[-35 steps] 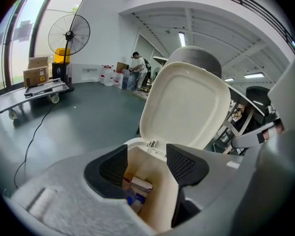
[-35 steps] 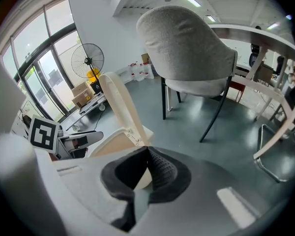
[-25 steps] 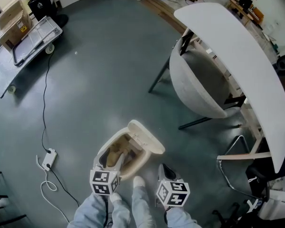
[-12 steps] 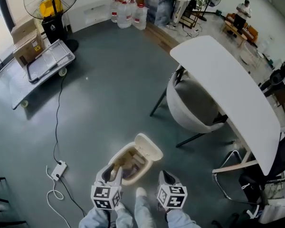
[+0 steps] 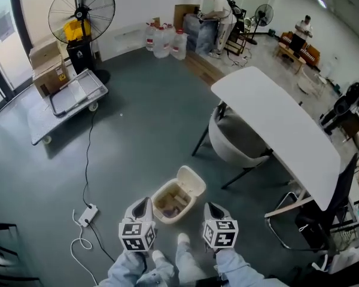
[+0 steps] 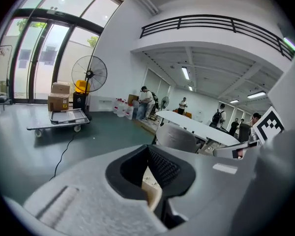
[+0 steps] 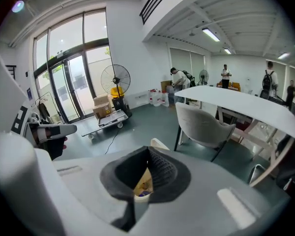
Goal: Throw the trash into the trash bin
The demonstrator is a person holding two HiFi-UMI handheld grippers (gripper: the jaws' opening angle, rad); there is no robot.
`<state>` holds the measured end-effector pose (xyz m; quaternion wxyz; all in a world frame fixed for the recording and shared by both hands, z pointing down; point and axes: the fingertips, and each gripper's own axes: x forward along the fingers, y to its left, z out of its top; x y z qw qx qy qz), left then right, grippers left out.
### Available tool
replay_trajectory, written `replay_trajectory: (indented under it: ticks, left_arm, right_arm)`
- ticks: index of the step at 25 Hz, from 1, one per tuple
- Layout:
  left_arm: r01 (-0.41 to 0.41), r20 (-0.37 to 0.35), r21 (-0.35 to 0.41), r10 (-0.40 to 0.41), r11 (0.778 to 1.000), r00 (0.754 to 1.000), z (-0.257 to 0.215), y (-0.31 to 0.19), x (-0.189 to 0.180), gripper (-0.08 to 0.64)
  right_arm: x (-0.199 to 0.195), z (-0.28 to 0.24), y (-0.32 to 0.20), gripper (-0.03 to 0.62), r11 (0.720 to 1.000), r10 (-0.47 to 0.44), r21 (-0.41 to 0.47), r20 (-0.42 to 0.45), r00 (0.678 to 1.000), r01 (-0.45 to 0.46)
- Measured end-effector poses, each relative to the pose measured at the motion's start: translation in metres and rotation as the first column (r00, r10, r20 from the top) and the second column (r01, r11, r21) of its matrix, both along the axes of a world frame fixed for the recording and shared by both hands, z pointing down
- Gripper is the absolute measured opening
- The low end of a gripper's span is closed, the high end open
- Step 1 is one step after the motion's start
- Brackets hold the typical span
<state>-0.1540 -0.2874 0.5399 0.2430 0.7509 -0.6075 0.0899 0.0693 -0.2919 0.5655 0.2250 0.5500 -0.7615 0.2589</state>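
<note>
Raised above trash bin (image 5: 190, 182), left gripper (image 5: 142, 201) just closed empty, right gripper (image 5: 211, 206) shut, both angled down.

The pale grey plastic right gripper (image 5: 212, 208) carries a white cube (image 5: 220, 233) patterned with black square markers, and its pads (image 7: 162, 173) are dark grey with a fine mesh pattern. Just to its left is a cream plastic trash bin (image 5: 175, 199) holding tan and purple scraps (image 5: 170, 209). Beneath it lies a smooth dark grey-green floor (image 5: 137, 142). Ahead to its right are a white oval-topped table (image 5: 275, 130) and a light grey shell chair (image 5: 233, 139) on black legs. Far ahead to its left are a black pedestal fan (image 5: 82, 11), a yellow box (image 5: 76, 30) and brown cardboard cartons (image 5: 48, 64)
</note>
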Motion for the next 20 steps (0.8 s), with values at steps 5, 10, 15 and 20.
replay_trajectory:
  ticks: [5, 10, 15, 20]
  left_arm:
    - [-0.005, 0.002, 0.016, 0.005, 1.000, 1.000, -0.047, 0.022, -0.003, 0.009]
    - [0.009, 0.006, 0.042, -0.009, 0.999, 1.000, -0.074, 0.024, -0.007, 0.009]
    - [0.056, 0.025, 0.097, -0.059, 0.994, 0.998, -0.100, 0.018, -0.018, 0.009]
    - [0.110, 0.021, 0.127, -0.113, 0.986, 0.993, -0.113, 0.004, -0.035, 0.009]
  right_arm:
    - [-0.007, -0.049, 0.006, 0.003, 0.999, 0.000, 0.045, 0.027, 1.000, -0.001]
    - [0.001, -0.087, -0.001, 0.003, 0.995, 0.001, 0.096, 0.043, 0.999, -0.005]
    - [0.028, -0.112, -0.009, 0.003, 0.989, 0.048, 0.139, 0.069, 0.996, -0.058]
    - [0.039, -0.121, -0.022, 0.003, 0.983, 0.076, 0.161, 0.079, 0.994, -0.088]
